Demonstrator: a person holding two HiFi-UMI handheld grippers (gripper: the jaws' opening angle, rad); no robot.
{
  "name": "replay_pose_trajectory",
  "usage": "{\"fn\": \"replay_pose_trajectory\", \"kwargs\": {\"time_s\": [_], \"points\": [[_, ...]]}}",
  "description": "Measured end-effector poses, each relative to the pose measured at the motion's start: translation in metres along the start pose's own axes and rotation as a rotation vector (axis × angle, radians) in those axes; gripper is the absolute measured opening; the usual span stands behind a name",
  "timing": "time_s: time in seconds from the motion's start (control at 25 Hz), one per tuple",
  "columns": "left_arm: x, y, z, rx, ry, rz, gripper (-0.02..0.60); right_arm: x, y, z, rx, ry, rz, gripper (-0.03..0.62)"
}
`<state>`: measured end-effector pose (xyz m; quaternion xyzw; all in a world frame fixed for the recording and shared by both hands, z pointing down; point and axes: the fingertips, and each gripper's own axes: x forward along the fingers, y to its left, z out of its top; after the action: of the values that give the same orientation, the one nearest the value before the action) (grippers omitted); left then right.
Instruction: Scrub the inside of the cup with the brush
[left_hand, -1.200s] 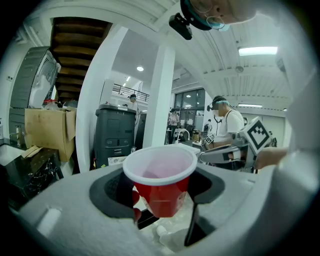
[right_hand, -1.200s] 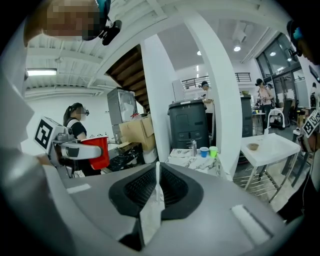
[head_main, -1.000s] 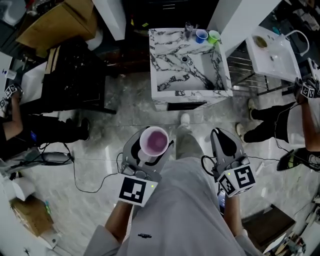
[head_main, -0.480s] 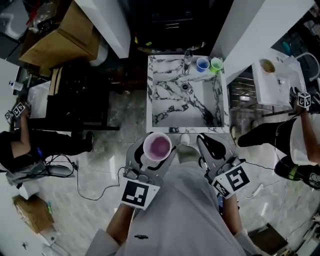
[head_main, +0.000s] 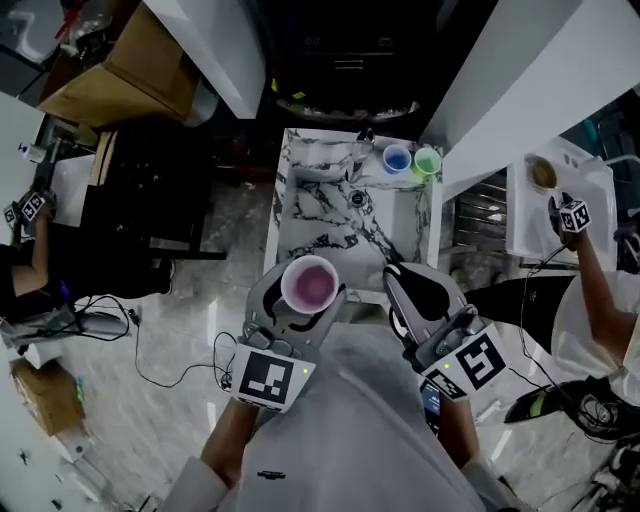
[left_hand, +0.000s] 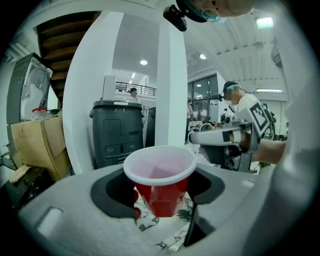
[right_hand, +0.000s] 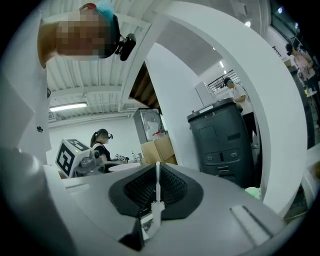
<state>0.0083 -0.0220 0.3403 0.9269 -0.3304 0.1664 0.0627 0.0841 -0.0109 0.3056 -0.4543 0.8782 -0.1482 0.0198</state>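
Observation:
A red cup (head_main: 308, 284) with a white rim is held upright between the jaws of my left gripper (head_main: 300, 300), its empty pale inside facing up. In the left gripper view the cup (left_hand: 159, 176) fills the gap of that gripper (left_hand: 160, 197). My right gripper (head_main: 420, 292) sits just right of the cup, apart from it, at the sink's near edge. In the right gripper view it (right_hand: 156, 192) is shut on a thin white brush (right_hand: 157, 200), whose bristles and slim stem stick up between the dark pads.
A marble sink (head_main: 300, 205) stands straight ahead, with a tap (head_main: 365, 135) and a blue cup (head_main: 396, 158) and a green cup (head_main: 427, 160) on its far rim. People with grippers work at the left (head_main: 25, 250) and right (head_main: 590, 290). Cables (head_main: 150, 370) lie on the floor.
The sink has come closer, up to the grippers. The right gripper has moved left, nearer the cup. Both grips are unchanged.

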Motion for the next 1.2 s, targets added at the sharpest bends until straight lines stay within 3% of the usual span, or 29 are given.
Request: {"fn": "replay_pose_trajectory", "kwargs": {"time_s": [0.28,0.68,0.92,1.2], "points": [[0.031,-0.016,-0.002,0.054,0.045,-0.016,0.296,-0.005,-0.015,0.042,-0.054,-0.044,0.066,0.026],[0.043,-0.013,-0.007,0.115,0.109,0.001,0.298,0.006,-0.01,0.087,-0.017,-0.113,0.14,0.026],[0.042,-0.015,-0.006,0.139,0.108,0.006,0.298,0.02,0.008,0.095,0.016,-0.122,0.228,0.026],[0.033,-0.011,0.004,0.13,0.101,0.007,0.298,0.036,0.02,0.083,0.084,-0.091,0.27,0.026]]}}
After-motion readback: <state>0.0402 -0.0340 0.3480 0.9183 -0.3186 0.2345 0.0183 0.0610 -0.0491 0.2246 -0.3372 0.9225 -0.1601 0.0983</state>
